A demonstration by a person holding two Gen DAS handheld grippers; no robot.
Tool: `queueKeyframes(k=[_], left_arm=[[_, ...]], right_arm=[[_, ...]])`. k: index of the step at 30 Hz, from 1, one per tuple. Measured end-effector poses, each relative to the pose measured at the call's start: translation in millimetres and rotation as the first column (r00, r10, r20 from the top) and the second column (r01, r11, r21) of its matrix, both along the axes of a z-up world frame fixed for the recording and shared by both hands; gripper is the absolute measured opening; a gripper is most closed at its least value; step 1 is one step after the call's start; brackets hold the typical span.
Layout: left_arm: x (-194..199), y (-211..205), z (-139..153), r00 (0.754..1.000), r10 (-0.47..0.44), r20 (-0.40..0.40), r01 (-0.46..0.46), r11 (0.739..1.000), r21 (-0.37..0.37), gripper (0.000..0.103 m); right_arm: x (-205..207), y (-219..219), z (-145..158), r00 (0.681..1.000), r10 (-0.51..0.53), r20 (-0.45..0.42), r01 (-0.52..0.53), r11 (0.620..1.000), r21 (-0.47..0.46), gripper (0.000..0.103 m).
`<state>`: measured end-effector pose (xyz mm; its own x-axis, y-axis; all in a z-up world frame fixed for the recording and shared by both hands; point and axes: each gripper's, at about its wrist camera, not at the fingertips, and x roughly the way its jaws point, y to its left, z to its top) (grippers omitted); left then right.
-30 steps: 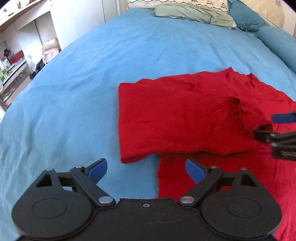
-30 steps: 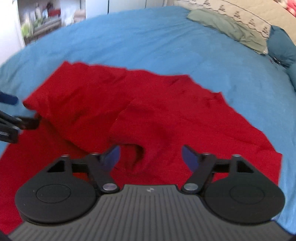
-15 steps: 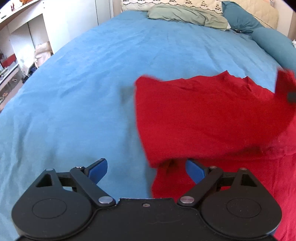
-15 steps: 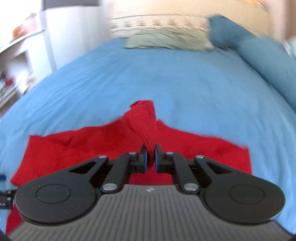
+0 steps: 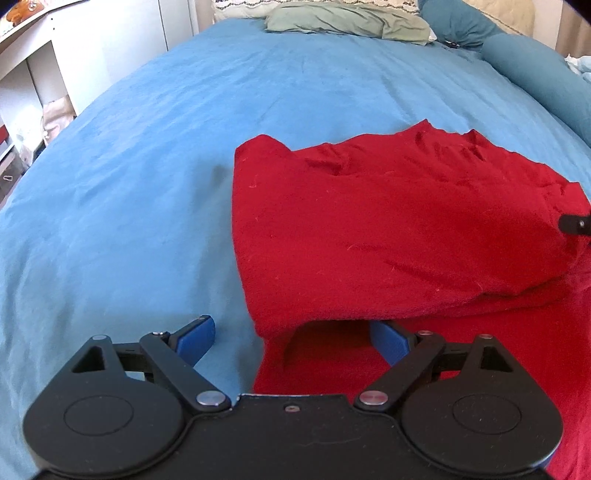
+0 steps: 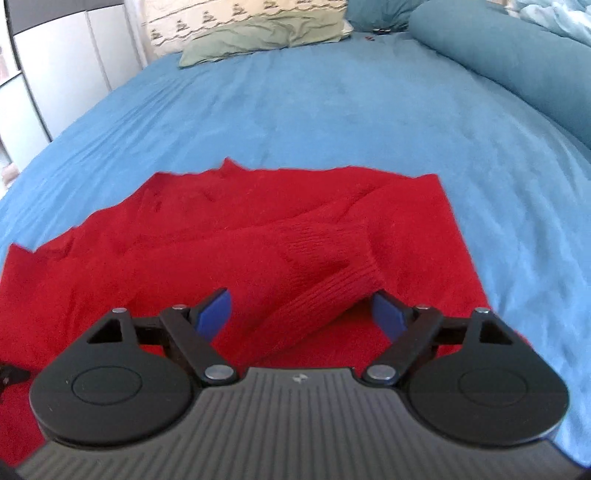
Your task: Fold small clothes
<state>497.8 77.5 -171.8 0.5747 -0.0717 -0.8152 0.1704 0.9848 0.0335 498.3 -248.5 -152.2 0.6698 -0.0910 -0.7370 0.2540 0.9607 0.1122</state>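
A red knitted sweater (image 5: 388, 229) lies on the blue bed cover (image 5: 129, 184), its near left part folded over the body. My left gripper (image 5: 291, 332) stands open at the folded layer's near corner; its right pad is over red cloth, its left pad over the bed cover. In the right wrist view the sweater (image 6: 184, 229) has a sleeve laid across it, ending in a ribbed cuff (image 6: 332, 280). My right gripper (image 6: 301, 312) is opening; the cuff lies between its pads, which do not press on it. A black part of the right gripper (image 5: 576, 223) shows at the left view's right edge.
A green pillow (image 5: 347, 20) and a patterned one (image 6: 240, 14) lie at the head of the bed. A teal bolster (image 6: 498, 55) runs along the right side. White shelving (image 5: 55, 55) stands left of the bed. Bare blue cover surrounds the sweater.
Half a second ago my right gripper was shut on the raised sleeve cuff. It has now let go, and the sleeve lies across the sweater. The folded part sits further right in the left view.
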Motion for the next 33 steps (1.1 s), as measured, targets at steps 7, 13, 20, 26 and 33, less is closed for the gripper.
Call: queueKeyframes(k=[7, 13, 20, 26, 33], left_arm=[[-12.2, 5.2, 1.2, 0.998, 0.052, 0.044, -0.054, 0.998, 0.038, 0.086], [-11.8, 13.2, 4.6, 0.989, 0.129, 0.070, -0.132, 0.990, 0.040, 0.082], [-11.2, 7.4, 1.5, 0.987, 0.146, 0.073, -0.150, 0.987, 0.049, 0.076], [-9.2, 7.8, 0.2, 0.978, 0.196, 0.071, -0.200, 0.977, 0.068, 0.077], [-27.7, 11.5, 20.9, 0.977, 0.188, 0.102, -0.190, 0.982, 0.011, 0.074]], right_arm=[[2.0, -25.4, -5.8, 0.995, -0.097, -0.021, 0.098, 0.993, 0.071, 0.047], [3.0, -29.7, 22.5, 0.999, -0.030, 0.030, 0.029, 0.999, 0.044, 0.020], [-0.1, -63.8, 61.8, 0.989, -0.079, 0.124, 0.081, 0.997, -0.016, 0.020], [-2.9, -77.9, 14.4, 1.000, -0.015, -0.007, 0.014, 0.996, -0.086, 0.020], [-22.4, -83.0, 3.6, 0.999, -0.031, -0.028, 0.028, 0.996, -0.085, 0.045]])
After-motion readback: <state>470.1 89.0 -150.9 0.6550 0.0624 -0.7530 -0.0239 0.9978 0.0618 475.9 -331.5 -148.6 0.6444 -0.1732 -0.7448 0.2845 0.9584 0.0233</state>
